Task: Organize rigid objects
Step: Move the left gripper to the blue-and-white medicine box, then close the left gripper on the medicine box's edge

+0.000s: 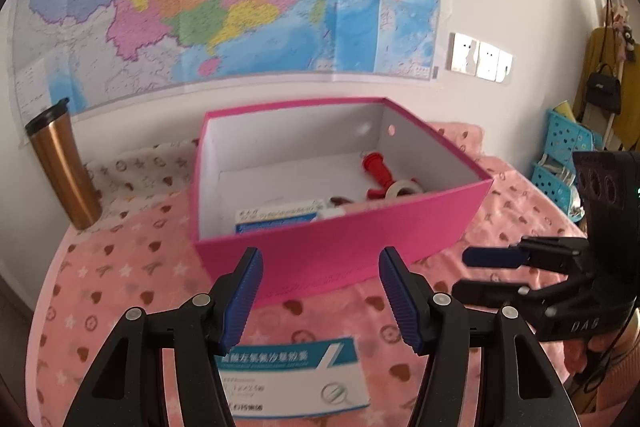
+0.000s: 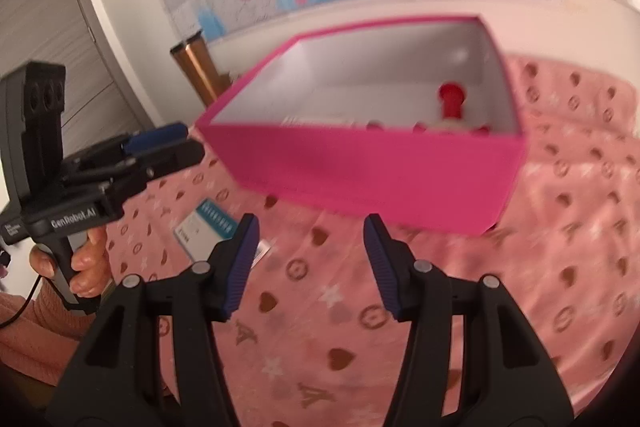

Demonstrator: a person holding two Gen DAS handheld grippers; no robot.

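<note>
I see both grippers gaping wide, holding nothing: left gripper (image 1: pixel 321 301) over the carton (image 1: pixel 294 379) at bottom centre, right gripper (image 2: pixel 307 265) below the box (image 2: pixel 372 167).

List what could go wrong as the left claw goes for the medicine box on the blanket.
1. The flat medicine box lies on a soft blanket; the open left claw may press it into the fabric or snag cloth instead of gripping.
2. The pink box stands just behind; a forward reach could shove it.
3. The right claw, also open, hovers nearby and could collide.
</note>
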